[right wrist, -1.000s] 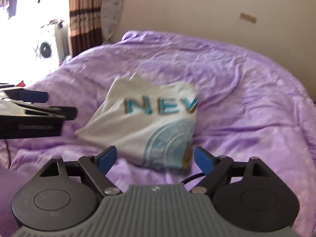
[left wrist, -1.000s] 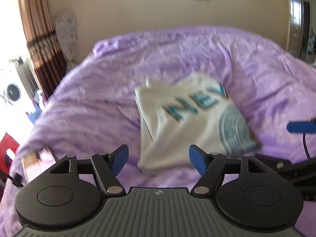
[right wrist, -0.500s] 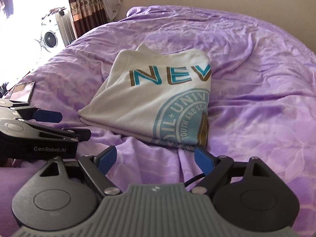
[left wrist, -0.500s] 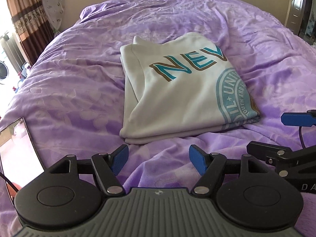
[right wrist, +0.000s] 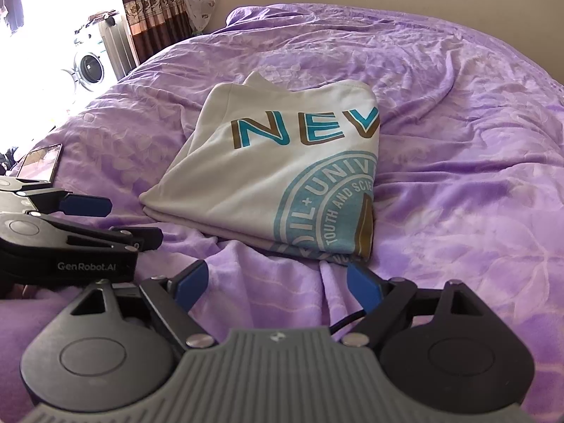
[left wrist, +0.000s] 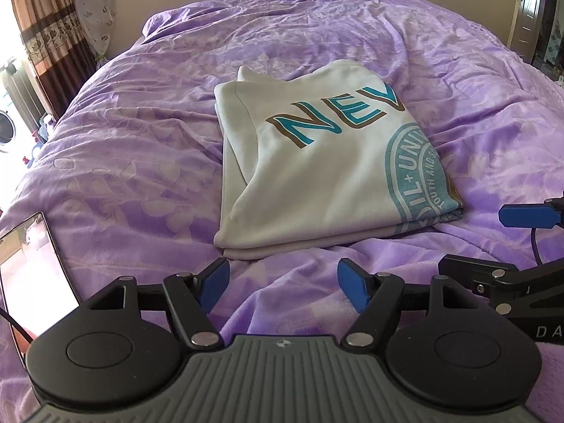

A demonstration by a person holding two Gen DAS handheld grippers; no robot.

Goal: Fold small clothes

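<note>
Lying ahead of both tools: folded t-shirt [left wrist: 317, 176] on the purple bedspread [left wrist: 141, 141], a cream garment with teal "NEV" lettering and a round teal seal, stacked in several layers.
Garment position: near middle of the bed, just beyond both sets of fingertips, touching neither.
Long axis: running away from the cameras toward the headboard wall; near short edge facing the tools, with layered edges visible there.
Folded side: seal cut off at the garment's right edge in both views, judged a fold line.
Left gripper [left wrist: 283, 280]: jaws spread wide, blue pads apart, holding nothing; aimed at the near left corner of the garment, that corner just beyond the left pad.
Right gripper [right wrist: 278, 282]: jaws likewise spread, empty; aimed at the near right corner, where the seal print meets the edge.
Nearer tool: roughly equal; each fronting its own corner. Right gripper seen from the left wrist view low at the right [left wrist: 528, 215], level with the near edge.
Cross-check: left gripper in the right wrist view [right wrist: 84, 206] beside the garment's left flank, apart from the cloth.
Task stage: judged late; bundle compact and tidy, possibly complete or one fold short.
Next move, if any: judged a paired pinch of the two near corners, carried away along the long axis.
Risk: layers slipping apart if only the top ply is caught.
Other item: phone [left wrist: 31, 275] on the bedspread, well left of the garment, clear of the path.
</note>
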